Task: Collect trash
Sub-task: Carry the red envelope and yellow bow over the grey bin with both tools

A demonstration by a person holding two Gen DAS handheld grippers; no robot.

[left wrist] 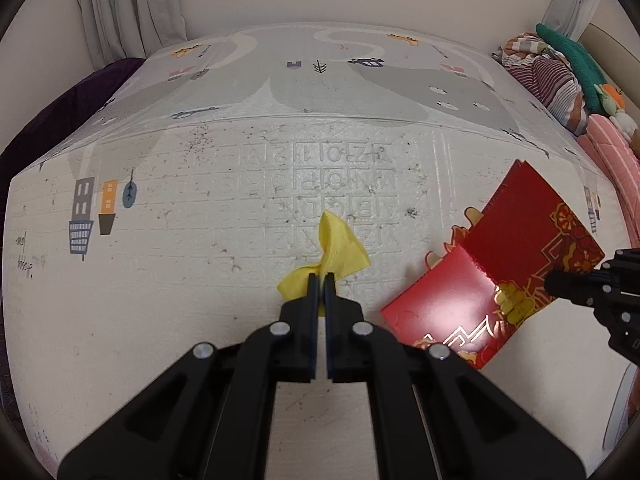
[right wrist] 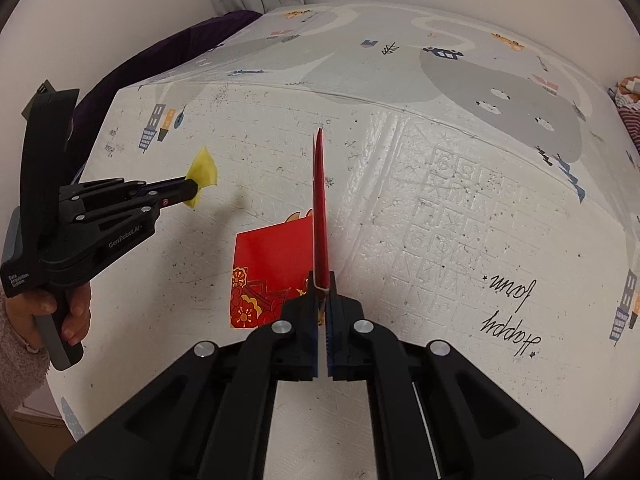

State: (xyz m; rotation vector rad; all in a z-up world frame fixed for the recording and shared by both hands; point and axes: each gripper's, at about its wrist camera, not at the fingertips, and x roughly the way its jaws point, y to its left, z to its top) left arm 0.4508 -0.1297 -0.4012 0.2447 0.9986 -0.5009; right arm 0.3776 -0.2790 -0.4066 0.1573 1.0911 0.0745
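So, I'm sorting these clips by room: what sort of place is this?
Probably a child's play area at home: a printed foam play mat covers the floor, curtains hang behind, and soft toys and bedding are piled alongside.

Printed foam play mat (left wrist: 280, 128), pale curtains (left wrist: 120, 4), possibly bedding (left wrist: 556, 76) heaped right

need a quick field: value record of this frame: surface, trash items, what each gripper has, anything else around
surface: printed foam play mat, speckled with dirt
left gripper: shut on yellow ribbon
right gripper: shut on red envelope, seen edge-on in the right wrist view
second red envelope: lying on the mat beside the held one
person's hand: gripping the left gripper's handle
background: curtains, pile of clothes and soft toys at the mat's right edge
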